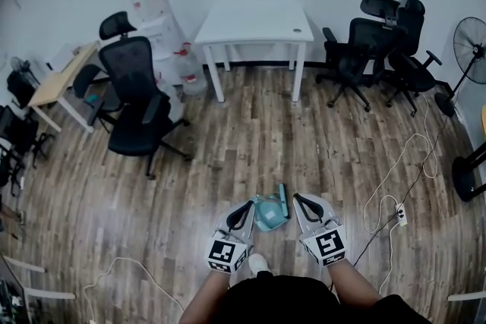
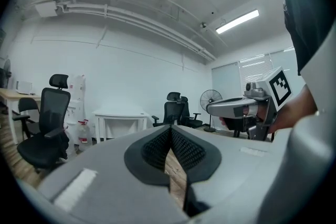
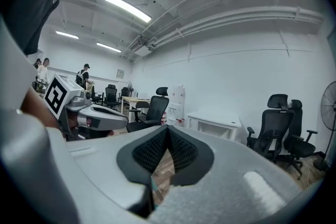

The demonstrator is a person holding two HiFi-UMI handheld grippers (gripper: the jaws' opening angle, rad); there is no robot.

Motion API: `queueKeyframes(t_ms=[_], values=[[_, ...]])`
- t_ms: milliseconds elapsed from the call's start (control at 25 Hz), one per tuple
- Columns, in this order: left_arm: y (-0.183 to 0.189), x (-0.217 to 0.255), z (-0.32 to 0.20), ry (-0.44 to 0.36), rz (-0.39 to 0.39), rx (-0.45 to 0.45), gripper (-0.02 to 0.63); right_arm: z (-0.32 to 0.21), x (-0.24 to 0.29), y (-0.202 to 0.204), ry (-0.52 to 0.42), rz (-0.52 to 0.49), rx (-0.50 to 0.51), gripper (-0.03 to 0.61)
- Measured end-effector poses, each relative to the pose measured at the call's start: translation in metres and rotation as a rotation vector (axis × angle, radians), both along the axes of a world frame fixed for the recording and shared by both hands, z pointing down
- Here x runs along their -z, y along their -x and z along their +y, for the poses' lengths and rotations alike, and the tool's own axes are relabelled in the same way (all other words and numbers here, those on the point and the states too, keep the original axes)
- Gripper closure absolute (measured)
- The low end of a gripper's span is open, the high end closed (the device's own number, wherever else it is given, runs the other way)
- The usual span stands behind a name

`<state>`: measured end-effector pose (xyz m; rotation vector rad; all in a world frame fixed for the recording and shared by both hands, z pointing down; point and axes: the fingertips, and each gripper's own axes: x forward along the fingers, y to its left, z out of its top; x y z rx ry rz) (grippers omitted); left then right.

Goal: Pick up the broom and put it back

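Left claw (image 1: 250,204) and right claw (image 1: 298,198) both closed, empty, flanking teal dustpan (image 1: 267,214).

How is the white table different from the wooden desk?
The white table is white on top; the wooden desk has a light brown top. The white table stands in the middle, against the back wall; the wooden desk stands far to the left in the head view, turned at a slant. Both have four legs and stand on the wood floor.
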<state>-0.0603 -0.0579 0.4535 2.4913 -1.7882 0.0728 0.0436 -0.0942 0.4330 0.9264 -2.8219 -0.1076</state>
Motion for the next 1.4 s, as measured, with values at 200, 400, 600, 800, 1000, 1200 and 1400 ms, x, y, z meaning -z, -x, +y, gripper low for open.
queueKeyframes(t_ms=[200,400,600,800,1000,1200,1400], values=[[0.022,0.002,-0.005,-0.010,-0.004,0.005,0.597,-0.012,0.001,0.022,-0.004,0.006,0.001,0.575],[0.044,-0.002,-0.008,0.002,-0.003,0.056,0.597,-0.024,-0.005,0.039,0.006,0.013,0.037,0.575],[0.060,-0.006,-0.013,0.019,-0.002,0.126,0.597,-0.036,-0.015,0.054,0.027,0.029,0.098,0.575],[0.069,-0.014,-0.012,0.046,0.009,0.193,0.597,-0.044,-0.028,0.064,0.053,0.066,0.172,0.575],[0.077,-0.031,-0.008,0.096,0.016,0.252,0.597,-0.050,-0.044,0.073,0.081,0.102,0.227,0.575],[0.085,-0.055,-0.006,0.147,0.023,0.298,0.597,-0.048,-0.085,0.081,0.148,0.177,0.304,0.575],[0.088,-0.078,0.003,0.189,0.037,0.342,0.597,-0.037,-0.126,0.086,0.205,0.256,0.376,0.575]])
